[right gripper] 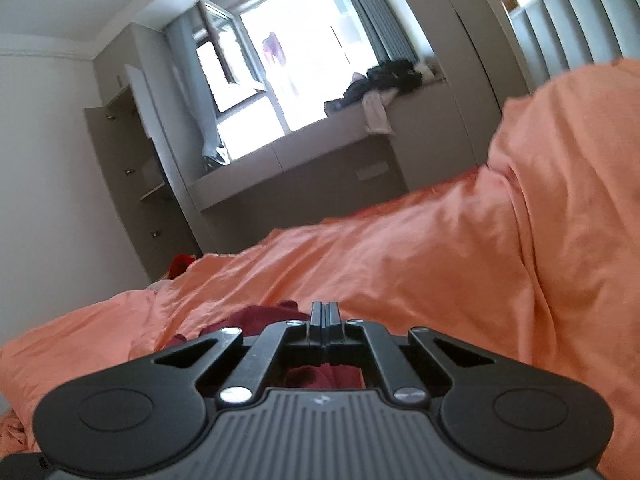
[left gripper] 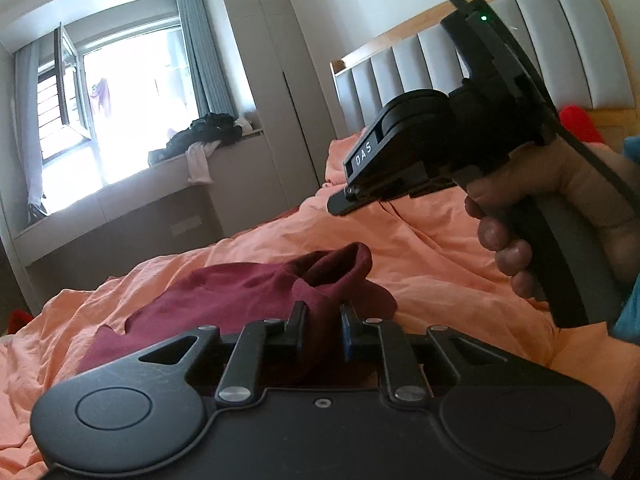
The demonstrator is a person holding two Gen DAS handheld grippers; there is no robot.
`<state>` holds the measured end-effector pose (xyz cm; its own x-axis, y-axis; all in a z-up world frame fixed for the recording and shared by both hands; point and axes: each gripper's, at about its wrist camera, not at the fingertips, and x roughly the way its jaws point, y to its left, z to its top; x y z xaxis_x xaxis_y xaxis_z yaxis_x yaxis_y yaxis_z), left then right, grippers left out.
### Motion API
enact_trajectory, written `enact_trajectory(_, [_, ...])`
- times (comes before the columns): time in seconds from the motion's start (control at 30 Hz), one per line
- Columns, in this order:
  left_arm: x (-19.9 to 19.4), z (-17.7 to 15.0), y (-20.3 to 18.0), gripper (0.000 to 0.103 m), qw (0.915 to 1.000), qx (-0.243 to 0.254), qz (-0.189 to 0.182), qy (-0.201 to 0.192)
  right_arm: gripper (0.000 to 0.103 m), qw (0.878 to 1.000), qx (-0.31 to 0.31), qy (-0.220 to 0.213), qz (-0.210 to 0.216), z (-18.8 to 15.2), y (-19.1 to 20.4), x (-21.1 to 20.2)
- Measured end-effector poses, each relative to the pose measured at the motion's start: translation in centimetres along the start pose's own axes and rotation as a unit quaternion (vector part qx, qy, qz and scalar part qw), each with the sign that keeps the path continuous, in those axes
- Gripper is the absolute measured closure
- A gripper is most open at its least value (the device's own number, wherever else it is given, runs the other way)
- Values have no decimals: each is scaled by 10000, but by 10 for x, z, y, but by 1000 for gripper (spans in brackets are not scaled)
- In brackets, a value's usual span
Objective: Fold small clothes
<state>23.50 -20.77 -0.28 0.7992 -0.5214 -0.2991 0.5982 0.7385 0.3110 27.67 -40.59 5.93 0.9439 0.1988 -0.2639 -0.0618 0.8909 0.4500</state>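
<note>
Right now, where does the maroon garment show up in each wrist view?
Left wrist view: the maroon garment lies low centre on the orange bedding, a fold of it between the left gripper's fingers.
Right wrist view: only a strip of the maroon garment shows, low centre-left, just behind the shut right gripper.
Shared landmark: the bright window.

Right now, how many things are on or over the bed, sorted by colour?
Dark red: 1, the garment
Orange: 1, the bedcover
Black: 2, the left gripper and the right gripper
Total: 4
</note>
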Motion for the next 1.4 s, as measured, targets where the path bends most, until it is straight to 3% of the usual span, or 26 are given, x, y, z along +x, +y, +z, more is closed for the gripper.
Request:
enact_trajectory(0.13, [3, -3, -4, 85, 10000, 70, -12, 62, 92, 9977, 461, 467, 163, -8, -17, 12])
enact_trajectory(0.17, [3, -3, -3, 85, 9999, 72, -19, 76, 78, 9963, 605, 565, 220, -11, -21, 16])
enact_trajectory(0.23, [4, -3, 0, 85, 9999, 75, -38, 94, 65, 9926, 926, 707, 344, -16, -28, 24])
enact_trajectory(0.37, [1, -4, 0, 86, 9999, 107, -59, 97, 67, 9859, 1298, 864, 601, -21, -33, 39])
enact_trajectory(0.4, [1, -4, 1, 86, 9999, 120, -63, 92, 71, 9855, 1302, 875, 643, -22, -33, 41])
enact_trajectory(0.43, [2, -3, 1, 86, 9999, 132, -59, 85, 86, 9863, 1247, 866, 643, -22, -30, 42])
enact_trajectory(0.53, [3, 0, 0, 87, 9999, 97, -68, 61, 94, 9931, 835, 655, 501, -19, -18, 35])
enact_trajectory(0.7, [6, 2, -4, 88, 9998, 51, -189, 15, 96, 9992, 152, 255, 282, -14, -1, 9])
enact_trajectory(0.87, [18, -2, -9, 86, 9995, 108, -220, 196, 96, 9984, 277, 499, 20, -18, -13, 16])
enact_trajectory(1.0, [13, 1, 6, 83, 9978, -286, -550, 230, 95, 9975, 277, 646, -40, -23, -14, 22])
enact_trajectory(1.17, [0, 10, 29, 68, 9878, -1086, -1089, 251, 94, 9976, 234, 650, -71, -25, -12, 22])
enact_trajectory(1.3, [-16, 21, 45, 52, 9818, -1491, -1149, 234, 93, 9974, 241, 673, -111, -26, -14, 24])
enact_trajectory(1.4, [-37, 30, 60, 32, 9789, -1719, -1106, 39, 88, 9973, 273, 672, -144, -26, -14, 23])
